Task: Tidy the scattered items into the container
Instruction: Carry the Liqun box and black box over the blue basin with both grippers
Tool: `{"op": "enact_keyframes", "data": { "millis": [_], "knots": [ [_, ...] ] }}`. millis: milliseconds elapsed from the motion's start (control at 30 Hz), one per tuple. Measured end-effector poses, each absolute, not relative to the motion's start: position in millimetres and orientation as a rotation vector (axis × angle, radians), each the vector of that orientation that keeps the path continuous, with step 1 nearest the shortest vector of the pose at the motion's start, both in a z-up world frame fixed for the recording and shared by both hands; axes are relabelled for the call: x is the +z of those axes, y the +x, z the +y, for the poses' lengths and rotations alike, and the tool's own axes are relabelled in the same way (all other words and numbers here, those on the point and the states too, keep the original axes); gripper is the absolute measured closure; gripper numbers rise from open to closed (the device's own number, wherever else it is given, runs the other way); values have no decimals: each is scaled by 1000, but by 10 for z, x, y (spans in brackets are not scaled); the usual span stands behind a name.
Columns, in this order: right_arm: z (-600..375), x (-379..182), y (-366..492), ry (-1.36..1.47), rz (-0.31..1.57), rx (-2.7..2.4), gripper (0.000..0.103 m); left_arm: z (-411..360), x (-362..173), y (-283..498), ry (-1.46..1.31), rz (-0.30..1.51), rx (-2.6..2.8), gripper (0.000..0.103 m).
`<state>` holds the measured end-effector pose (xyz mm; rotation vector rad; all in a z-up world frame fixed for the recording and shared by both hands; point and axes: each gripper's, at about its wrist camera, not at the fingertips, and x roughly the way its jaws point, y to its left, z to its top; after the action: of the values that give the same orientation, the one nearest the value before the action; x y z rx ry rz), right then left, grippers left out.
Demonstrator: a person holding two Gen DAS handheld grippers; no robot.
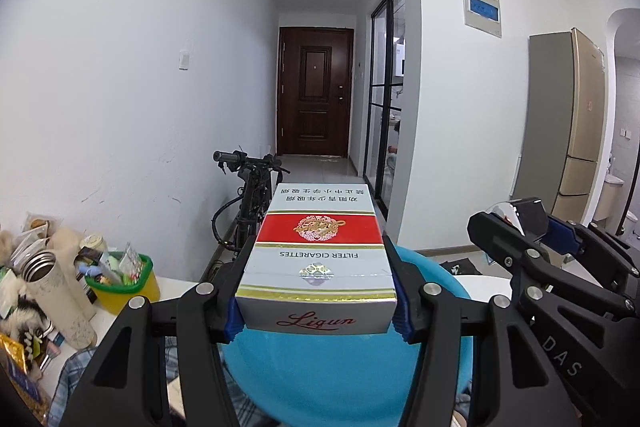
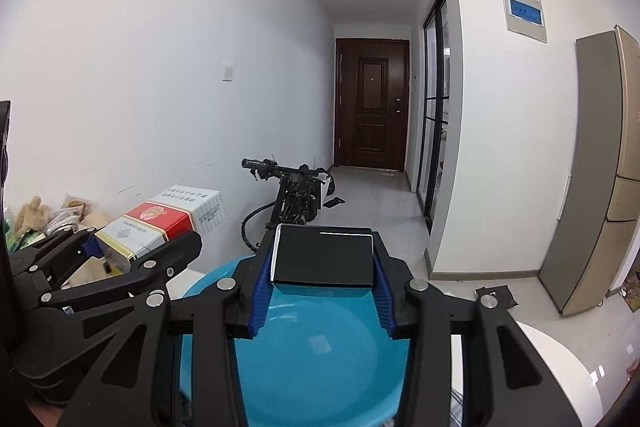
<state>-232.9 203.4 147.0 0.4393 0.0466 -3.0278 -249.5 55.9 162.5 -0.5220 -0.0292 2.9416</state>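
My left gripper [image 1: 318, 283] is shut on a white, red and gold cigarette pack [image 1: 318, 259] and holds it above the blue basin [image 1: 340, 375]. The pack also shows in the right wrist view [image 2: 160, 227], with the left gripper [image 2: 132, 247] around it. My right gripper [image 2: 322, 263] is shut on a flat black box [image 2: 322, 255] with a shiny edge, over the same blue basin [image 2: 320, 355]. In the left wrist view the right gripper [image 1: 516, 223] sits at the right with the black box [image 1: 520, 213] between its fingers.
A white table [image 1: 176, 291] holds a yellow-green basket [image 1: 124, 279] of small items, a cream thermos [image 1: 60, 295], plush toys and packets at the left. A checked cloth [image 1: 76, 375] lies under the basin. A black bike [image 2: 288, 195] leans on the wall behind.
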Motion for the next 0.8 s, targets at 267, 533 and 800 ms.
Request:
{"op": "enact_keyframes", "data": {
  "millis": [267,533,800],
  "knots": [
    [2127,1420,-2809,450,21,-3039,61,640,1569,-3057,-529,-9,2940,45],
    [2141,1285,-3051,474,40,-3026,61,613,1389,-3416,-542,-54,2907,45],
    [2214,1188,-3080,527,-48,-2987,61,615,1231,-3473,-594,-52,2885,45]
  ]
}}
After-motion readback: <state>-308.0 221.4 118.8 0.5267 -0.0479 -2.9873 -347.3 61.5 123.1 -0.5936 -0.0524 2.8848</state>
